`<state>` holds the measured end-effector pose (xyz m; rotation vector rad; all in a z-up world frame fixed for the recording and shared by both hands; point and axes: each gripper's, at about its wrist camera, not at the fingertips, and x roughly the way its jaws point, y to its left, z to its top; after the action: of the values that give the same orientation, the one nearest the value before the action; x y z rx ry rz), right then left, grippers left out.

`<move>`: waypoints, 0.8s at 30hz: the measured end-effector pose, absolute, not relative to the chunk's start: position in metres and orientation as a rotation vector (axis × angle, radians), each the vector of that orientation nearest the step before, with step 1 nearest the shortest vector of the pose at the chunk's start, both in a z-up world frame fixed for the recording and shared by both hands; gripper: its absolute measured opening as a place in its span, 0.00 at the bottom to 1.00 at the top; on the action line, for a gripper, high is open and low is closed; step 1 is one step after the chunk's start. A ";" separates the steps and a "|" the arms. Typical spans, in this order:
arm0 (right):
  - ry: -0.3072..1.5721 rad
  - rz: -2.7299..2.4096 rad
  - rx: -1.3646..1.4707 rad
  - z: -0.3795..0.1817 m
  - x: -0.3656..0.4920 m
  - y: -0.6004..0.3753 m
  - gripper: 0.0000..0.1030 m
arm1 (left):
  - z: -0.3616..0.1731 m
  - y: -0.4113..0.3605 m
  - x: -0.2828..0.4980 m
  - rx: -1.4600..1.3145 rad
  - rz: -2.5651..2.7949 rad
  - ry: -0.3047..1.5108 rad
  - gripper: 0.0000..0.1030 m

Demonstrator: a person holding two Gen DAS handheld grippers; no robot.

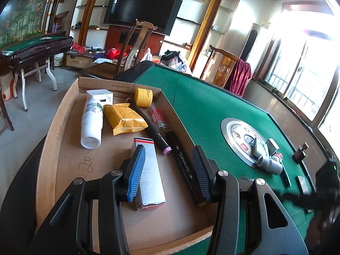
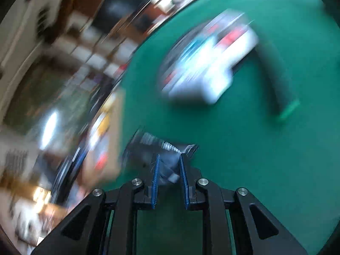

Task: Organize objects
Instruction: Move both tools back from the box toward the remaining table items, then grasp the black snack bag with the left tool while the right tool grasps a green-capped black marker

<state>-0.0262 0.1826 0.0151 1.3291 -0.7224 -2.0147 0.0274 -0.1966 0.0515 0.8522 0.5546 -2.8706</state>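
We judge the task well underway: cardboard tray (image 1: 63, 131) at left already holds several items. Left gripper (image 1: 167, 170) hangs released over it. Right gripper (image 2: 169, 170) clenches a dark packet (image 2: 157, 150); white bottles (image 1: 269, 163) remain on far green table (image 1: 201, 97).

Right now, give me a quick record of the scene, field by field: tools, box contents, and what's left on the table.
left tool: open, over the cardboard box
right tool: shut on a silvery packet, view blurred
in box: white bottle, yellow pouch, yellow jar, black marker
on green table: small white items at the centre plate
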 end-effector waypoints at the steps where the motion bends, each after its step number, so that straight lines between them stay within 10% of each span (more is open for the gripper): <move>1: -0.695 -2.012 1.319 0.020 -0.019 0.179 0.18 | 0.052 -0.196 0.027 0.850 -2.874 0.558 0.45; 4: -0.601 -2.297 1.228 0.052 -0.022 0.203 0.20 | 0.052 -0.195 0.029 0.845 -2.879 0.552 0.45; 8: -0.421 -2.693 1.178 0.072 -0.038 0.233 0.53 | 0.055 -0.191 0.033 0.824 -2.913 0.547 0.45; 16: -0.259 -2.731 1.324 0.051 -0.075 0.225 0.52 | 0.055 -0.180 0.031 0.840 -2.933 0.488 0.45; 20: -0.124 -2.714 1.411 0.032 -0.097 0.218 0.13 | 0.055 -0.178 0.031 0.851 -2.936 0.500 0.45; 24: -0.026 -2.759 1.386 0.030 -0.096 0.209 0.13 | 0.059 -0.163 0.036 0.950 -2.953 0.510 0.45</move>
<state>-0.0962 0.2091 0.0296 1.3864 -0.0259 -2.7587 0.0356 -0.1634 0.0589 0.9497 0.5104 -2.9532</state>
